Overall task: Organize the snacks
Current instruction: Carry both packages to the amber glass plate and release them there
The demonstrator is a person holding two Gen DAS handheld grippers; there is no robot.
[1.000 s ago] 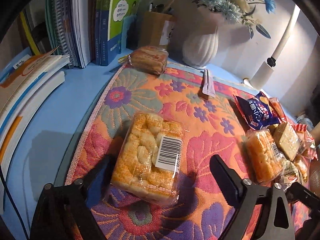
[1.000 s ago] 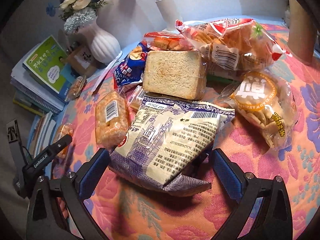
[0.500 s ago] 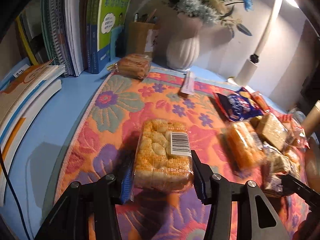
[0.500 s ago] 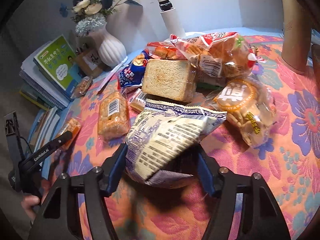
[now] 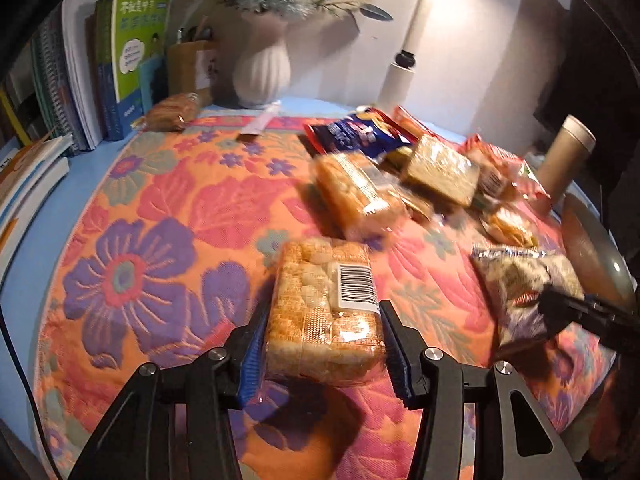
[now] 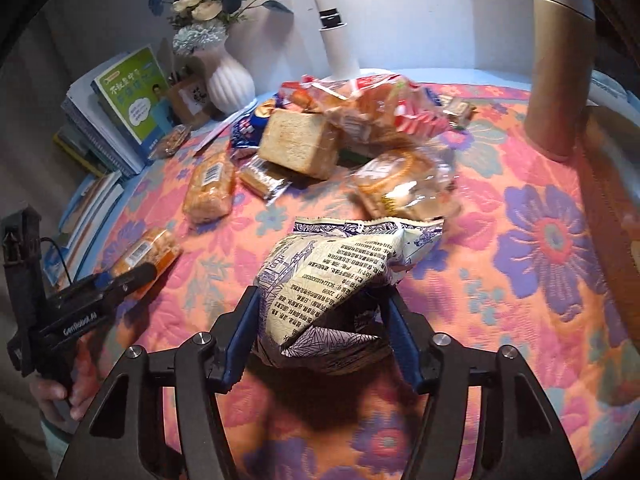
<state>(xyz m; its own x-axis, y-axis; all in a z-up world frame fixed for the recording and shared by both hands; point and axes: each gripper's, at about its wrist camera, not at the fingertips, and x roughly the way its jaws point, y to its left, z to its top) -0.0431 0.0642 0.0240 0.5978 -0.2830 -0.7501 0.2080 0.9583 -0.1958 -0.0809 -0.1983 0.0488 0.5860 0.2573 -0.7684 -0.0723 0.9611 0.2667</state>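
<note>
My left gripper (image 5: pixel 324 340) is shut on a clear pack of orange rice crackers (image 5: pixel 324 304) with a barcode label, held just above the flowered cloth (image 5: pixel 160 216); the pack also shows in the right wrist view (image 6: pixel 146 254). My right gripper (image 6: pixel 320 336) is shut on a white and purple printed snack bag (image 6: pixel 336 280), lifted off the cloth; the bag also shows in the left wrist view (image 5: pixel 524 280). A pile of snacks lies beyond: a second cracker pack (image 6: pixel 210 192), a wrapped bread slice (image 6: pixel 298 144), a round biscuit bag (image 6: pixel 400 188) and a red bag (image 6: pixel 380 108).
A white vase (image 6: pixel 230 84), a pen holder (image 6: pixel 188 96) and upright books (image 6: pixel 132 100) stand at the back left. A white lamp post (image 6: pixel 340 40) rises behind the pile. A tan tumbler (image 6: pixel 560 60) stands at the right. A small snack pack (image 5: pixel 172 112) lies by the books.
Both grippers closed on their packs and lifted them. The left gripper carried the crackers right toward the pile. The right gripper pulled the printed bag back from the pile.
</note>
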